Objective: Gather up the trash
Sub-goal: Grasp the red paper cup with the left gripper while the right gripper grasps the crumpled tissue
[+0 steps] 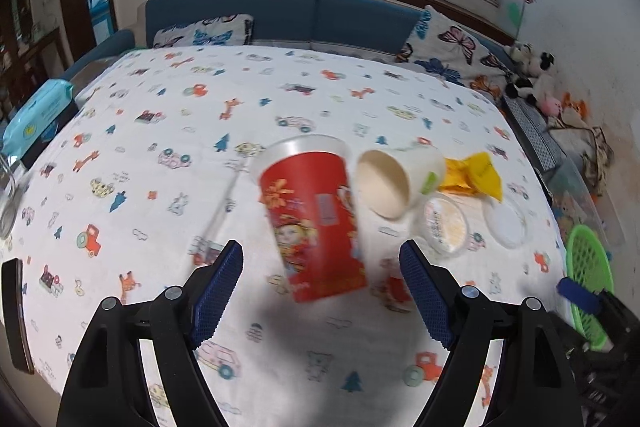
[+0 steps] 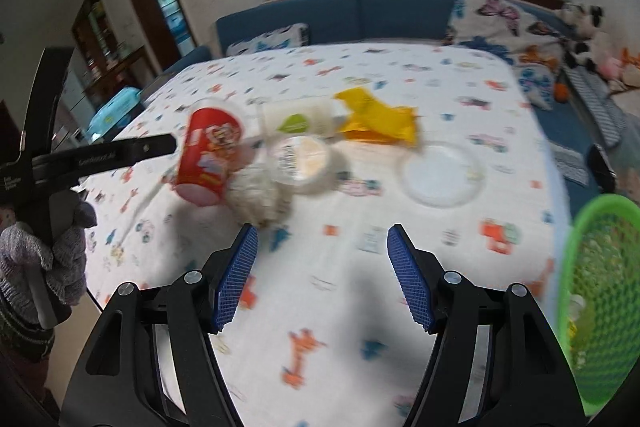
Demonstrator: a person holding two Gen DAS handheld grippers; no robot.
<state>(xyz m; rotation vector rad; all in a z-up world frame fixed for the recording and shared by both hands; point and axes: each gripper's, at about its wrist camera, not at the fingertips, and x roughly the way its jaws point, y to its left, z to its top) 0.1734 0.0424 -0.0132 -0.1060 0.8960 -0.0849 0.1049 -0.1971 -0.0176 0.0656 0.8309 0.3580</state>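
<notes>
Red cup [image 1: 316,215]: lying on its side on the tablecloth [image 1: 160,131], just ahead of the left gripper [image 1: 321,287], whose jaws are spread wide, nothing between them. White cup [image 1: 400,183]: tipped over, touching the red one's right. Beyond: yellow wrapper [image 1: 476,173], tub [image 1: 446,223], clear lid [image 1: 505,223]. Right gripper [image 2: 322,269]: spread, empty; crumpled tissue [image 2: 258,197] ahead-left. Green basket [image 2: 600,299]: far right.

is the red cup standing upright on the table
No, the red cup lies on its side on the tablecloth, rim toward the sofa, ahead of the open left gripper.
</notes>
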